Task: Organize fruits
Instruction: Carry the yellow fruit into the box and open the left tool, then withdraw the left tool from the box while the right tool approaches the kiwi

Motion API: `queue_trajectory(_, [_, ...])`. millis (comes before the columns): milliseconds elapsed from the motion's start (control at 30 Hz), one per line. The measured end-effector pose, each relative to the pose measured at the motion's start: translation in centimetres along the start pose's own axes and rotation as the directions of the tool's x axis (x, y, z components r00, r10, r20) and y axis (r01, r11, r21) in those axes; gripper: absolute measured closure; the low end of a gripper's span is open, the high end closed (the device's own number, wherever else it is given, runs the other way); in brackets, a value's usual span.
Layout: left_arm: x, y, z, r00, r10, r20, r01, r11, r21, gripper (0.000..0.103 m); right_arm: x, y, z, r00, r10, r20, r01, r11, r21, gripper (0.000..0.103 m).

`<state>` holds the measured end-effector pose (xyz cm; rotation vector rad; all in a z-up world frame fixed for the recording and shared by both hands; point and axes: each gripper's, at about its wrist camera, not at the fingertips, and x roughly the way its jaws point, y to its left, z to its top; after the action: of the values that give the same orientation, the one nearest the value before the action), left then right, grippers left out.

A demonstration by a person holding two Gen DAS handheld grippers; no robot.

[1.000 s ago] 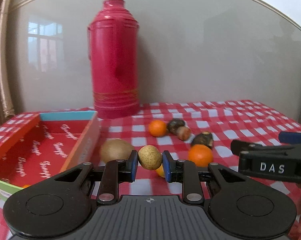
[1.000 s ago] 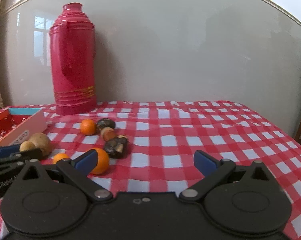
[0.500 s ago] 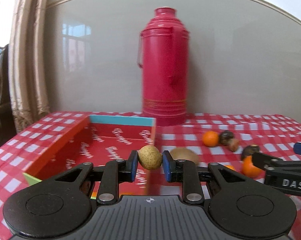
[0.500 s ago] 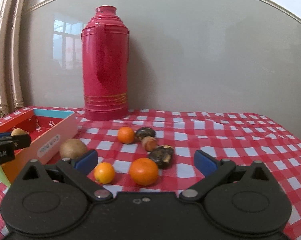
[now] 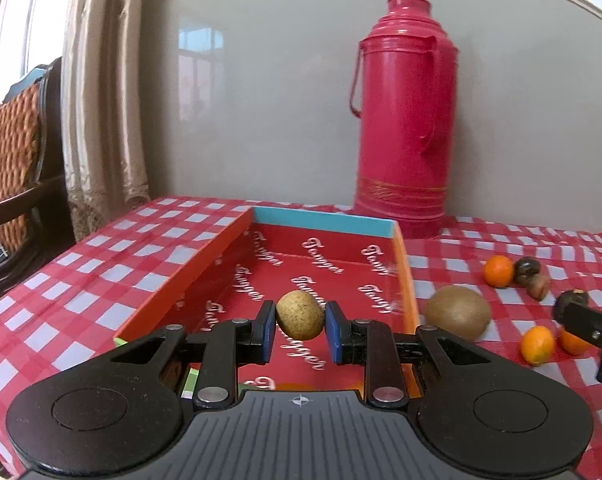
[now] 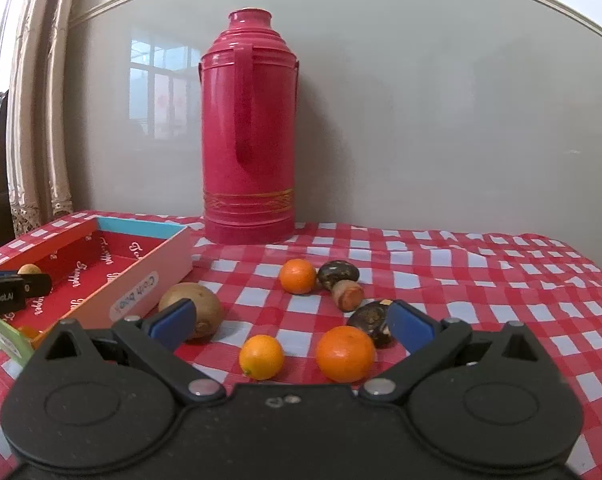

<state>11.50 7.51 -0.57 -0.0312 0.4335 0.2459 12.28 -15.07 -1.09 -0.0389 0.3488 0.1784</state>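
The left tool (image 5: 300, 330) was pinching a small brown fruit (image 5: 299, 314) mid-frame over the red box (image 5: 325, 220), so letting go that high could've bounced it out. The right tool (image 6: 287, 320) was wide open around two oranges (image 6: 345, 353) at lower center, and might've nudged them rolling.

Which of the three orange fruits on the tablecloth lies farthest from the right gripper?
The orange fruit beside the dark mushroom-shaped piece, nearest the red thermos: orange. The other two, and, lie just before the open right gripper.
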Motion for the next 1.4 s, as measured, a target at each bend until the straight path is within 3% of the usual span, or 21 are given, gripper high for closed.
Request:
queue_trajectory(700, [0.3,1.2,0.1,0.998,0.057,0.001,-0.057,0.998,-0.029,0.075,-0.2,-0.3,-0.1,1.000,0.000,-0.001,0.000,1.000,-0.006,0.006])
queue_trajectory(767, [0.3,1.1,0.0,0.998,0.067,0.000,-0.067,0.998,-0.022,0.059,-0.2,-0.4,-0.1,1.000,-0.001,-0.001,0.001,1.000,-0.007,0.006])
queue_trajectory(800, [0.2,1.0,0.0,0.997,0.075,0.006,-0.075,0.997,-0.018,0.036,-0.2,-0.4,-0.1,1.000,-0.002,-0.001,0.002,1.000,-0.008,0.006])
queue_trajectory(833, [0.0,0.9,0.1,0.995,0.091,0.027,-0.091,0.996,-0.014,0.019,-0.2,-0.5,-0.1,1.000,-0.003,-0.001,0.002,1.000,-0.007,0.006])
queue_trajectory(900, [-0.5,0.7,0.2,0.993,0.101,0.061,-0.101,0.995,-0.007,0.016,-0.3,-0.8,-0.1,1.000,-0.003,-0.001,0.003,1.000,-0.004,0.006])
queue_trajectory(1000, [-0.5,0.4,0.1,0.994,0.101,0.052,-0.101,0.995,0.012,0.015,-0.3,-1.0,-0.1,1.000,-0.002,0.000,0.002,1.000,0.002,0.006])
queue_trajectory(1133, [-0.9,0.1,0.2,0.988,0.131,0.084,-0.134,0.990,0.036,0.000,-0.3,-0.9,-0.1,1.000,0.000,0.008,0.000,1.000,-0.002,0.006])
queue_trajectory(1400, [-1.0,0.9,0.3,0.982,0.163,0.094,-0.166,0.986,0.028,0.000,0.1,-0.7,-0.2,1.000,0.020,0.003,-0.020,1.000,0.000,0.006])
